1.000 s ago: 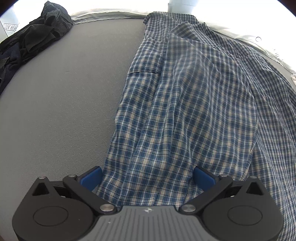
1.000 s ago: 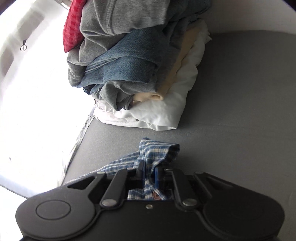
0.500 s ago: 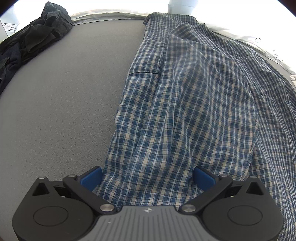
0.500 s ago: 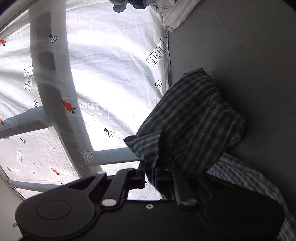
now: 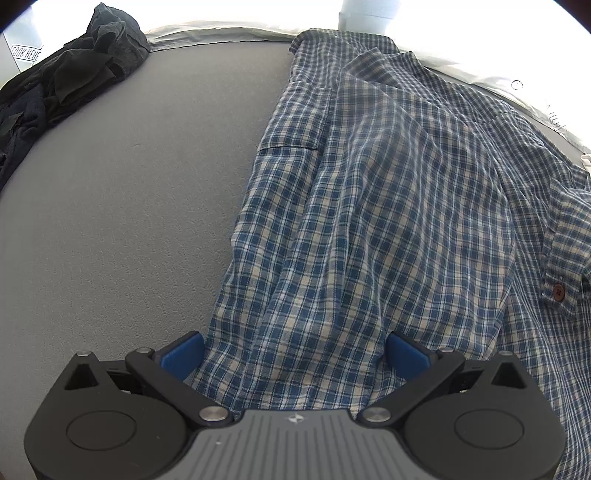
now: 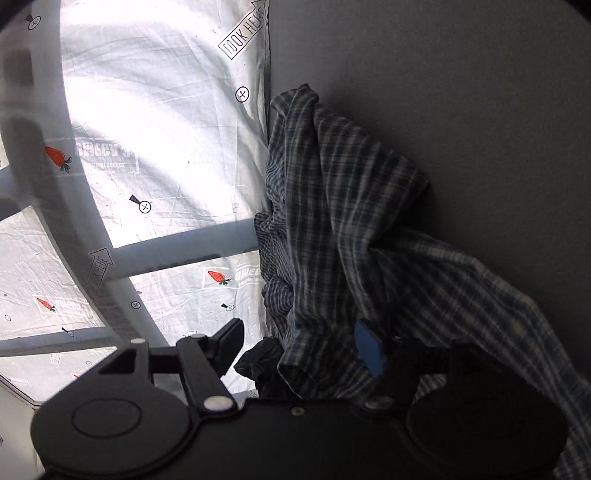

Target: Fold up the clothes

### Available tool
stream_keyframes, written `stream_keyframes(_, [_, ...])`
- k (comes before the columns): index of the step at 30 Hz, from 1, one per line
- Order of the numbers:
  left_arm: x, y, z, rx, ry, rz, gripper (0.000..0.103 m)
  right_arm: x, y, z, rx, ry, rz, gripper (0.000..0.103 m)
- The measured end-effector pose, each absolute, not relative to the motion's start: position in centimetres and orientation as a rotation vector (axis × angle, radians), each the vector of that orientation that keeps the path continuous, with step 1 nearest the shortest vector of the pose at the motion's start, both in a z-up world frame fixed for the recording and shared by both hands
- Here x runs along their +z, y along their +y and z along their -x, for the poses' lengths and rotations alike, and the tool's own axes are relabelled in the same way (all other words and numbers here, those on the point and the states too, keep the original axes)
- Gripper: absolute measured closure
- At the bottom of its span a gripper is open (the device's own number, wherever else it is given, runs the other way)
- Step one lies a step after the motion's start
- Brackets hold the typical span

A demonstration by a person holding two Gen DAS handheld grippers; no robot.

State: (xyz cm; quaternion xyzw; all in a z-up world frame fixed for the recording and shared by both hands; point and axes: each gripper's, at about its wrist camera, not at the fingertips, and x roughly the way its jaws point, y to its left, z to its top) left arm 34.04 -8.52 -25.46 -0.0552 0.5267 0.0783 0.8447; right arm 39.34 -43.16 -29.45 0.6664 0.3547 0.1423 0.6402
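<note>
A blue and white plaid shirt (image 5: 369, 203) lies spread on the grey table (image 5: 129, 221). My left gripper (image 5: 294, 352) points down at its near hem, open wide, with the hem lying between the blue pads (image 5: 183, 354) untouched. A cuff with a brown button (image 5: 557, 291) rests on the shirt at the right edge. In the right wrist view a bunched part of the shirt (image 6: 343, 206) drapes at the table edge. My right gripper (image 6: 299, 341) has its jaws opening, with loose plaid fabric between them and no pad pressing on it.
A heap of dark clothes (image 5: 66, 85) lies at the table's far left corner. Beyond the table edge a white printed sheet (image 6: 147, 110) covers the floor, crossed by grey frame bars (image 6: 177, 251). A white post (image 5: 369, 14) stands behind the shirt's collar end.
The right gripper swung away from the stack of folded clothes toward the table edge, carrying plaid fabric, and its jaws have now spread apart. A buttoned cuff has landed on the shirt. The left gripper kept still.
</note>
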Motion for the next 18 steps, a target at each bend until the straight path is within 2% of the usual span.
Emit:
stream_keyframes(2, [-25.3,-8.3,-34.1,0.162,1.113,0.130,0.000,-28.1,-44.2,-39.4,0.312,0.777,-1.444,0.012])
stream_keyframes(6, [-24.2,-7.6,-33.9,0.167,1.066,0.190,0.000,-24.0,-44.9,-39.5,0.194,0.737,-1.028,0.006])
stream_keyframes(7, [-23.6,-7.4,-33.8,0.173,1.037,0.190,0.000,-23.2,-44.6,-39.5,0.160,0.725,-0.918,0.001])
stream_keyframes(10, [-21.9,-7.5,-33.6,0.156,0.932,0.172,0.000,-21.7,-43.1,-39.0,0.074,0.665,-0.590,0.000])
stream_keyframes(14, [-20.0,-8.7,-33.9,0.078,0.829,0.134,0.000,-22.3,-40.7,-39.5,0.012,0.688,-0.213,0.000])
stream_keyframes(18, [-19.6,-11.4,-35.5,-0.035,0.815,0.100,0.000,-24.9,-40.9,-37.7,0.017,0.731,-0.092,0.000])
